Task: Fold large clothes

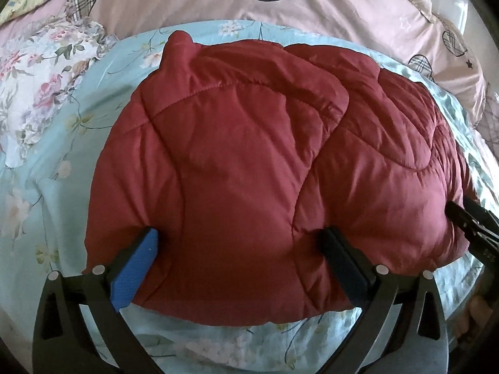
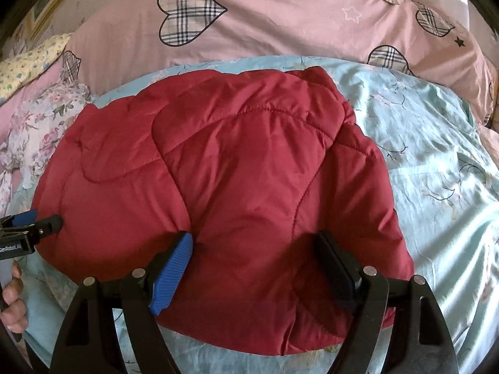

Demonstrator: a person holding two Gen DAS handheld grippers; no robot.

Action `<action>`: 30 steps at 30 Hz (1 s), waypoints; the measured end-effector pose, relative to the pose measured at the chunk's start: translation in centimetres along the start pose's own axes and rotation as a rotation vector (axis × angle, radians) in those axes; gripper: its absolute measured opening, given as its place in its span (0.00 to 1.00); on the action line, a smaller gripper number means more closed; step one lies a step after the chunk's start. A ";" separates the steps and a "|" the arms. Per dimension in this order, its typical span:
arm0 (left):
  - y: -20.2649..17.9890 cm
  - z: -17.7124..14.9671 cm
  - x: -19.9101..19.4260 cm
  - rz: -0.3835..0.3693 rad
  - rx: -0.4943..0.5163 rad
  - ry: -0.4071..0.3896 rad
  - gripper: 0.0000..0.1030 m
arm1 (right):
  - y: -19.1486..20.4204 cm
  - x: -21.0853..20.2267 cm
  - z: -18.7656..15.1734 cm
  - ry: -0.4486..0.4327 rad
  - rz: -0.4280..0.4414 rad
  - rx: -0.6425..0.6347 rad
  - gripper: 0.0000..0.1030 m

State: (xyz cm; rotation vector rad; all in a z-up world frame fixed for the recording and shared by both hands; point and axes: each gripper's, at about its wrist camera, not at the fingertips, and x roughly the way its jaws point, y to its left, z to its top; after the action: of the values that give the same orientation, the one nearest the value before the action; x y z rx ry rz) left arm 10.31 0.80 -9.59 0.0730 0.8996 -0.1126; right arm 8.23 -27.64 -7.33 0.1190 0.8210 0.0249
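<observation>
A padded dark red jacket [image 1: 249, 131] lies folded into a thick bundle on the light blue floral sheet [image 1: 62, 171]. In the left wrist view my left gripper [image 1: 240, 237] stands wide over the bundle's near left part, its blue pad and black pad dug into the puffy cloth that bulges between them. The right gripper [image 2: 255, 240] holds the near right part of the jacket [image 2: 243, 162] the same way, cloth filling its jaws. Each gripper shows at the other view's edge: the right gripper [image 1: 467, 215] and the left gripper [image 2: 43, 222].
A pink duvet with plaid hearts [image 2: 265, 21] lies heaped behind the jacket. A floral pillow [image 1: 40, 87] sits at the left. A person's hand [image 2: 12, 290] holds the left gripper's handle. Bare blue sheet [image 2: 436, 171] stretches to the right of the jacket.
</observation>
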 end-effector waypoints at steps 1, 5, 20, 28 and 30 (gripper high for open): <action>0.0 0.0 0.0 0.002 0.001 -0.001 1.00 | 0.1 -0.2 0.1 0.003 -0.003 0.002 0.79; 0.0 0.1 0.2 0.006 0.003 -0.002 1.00 | 1.0 -2.8 0.5 -0.051 0.009 -0.005 0.78; -0.5 0.1 -1.0 0.027 0.004 0.004 1.00 | 0.3 -1.2 -0.2 -0.002 0.032 0.017 0.81; 0.0 -1.8 -3.2 0.048 -0.019 0.005 1.00 | 1.9 -5.1 -1.3 -0.025 0.088 -0.027 0.83; 0.1 -2.3 -3.7 0.058 -0.018 0.000 1.00 | 2.3 -5.5 -1.8 -0.020 0.100 -0.031 0.83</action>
State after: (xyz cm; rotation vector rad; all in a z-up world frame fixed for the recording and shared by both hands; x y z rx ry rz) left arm 6.21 1.38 -8.09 0.0820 0.8977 -0.0503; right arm 3.19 -25.52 -4.25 0.1309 0.7936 0.1305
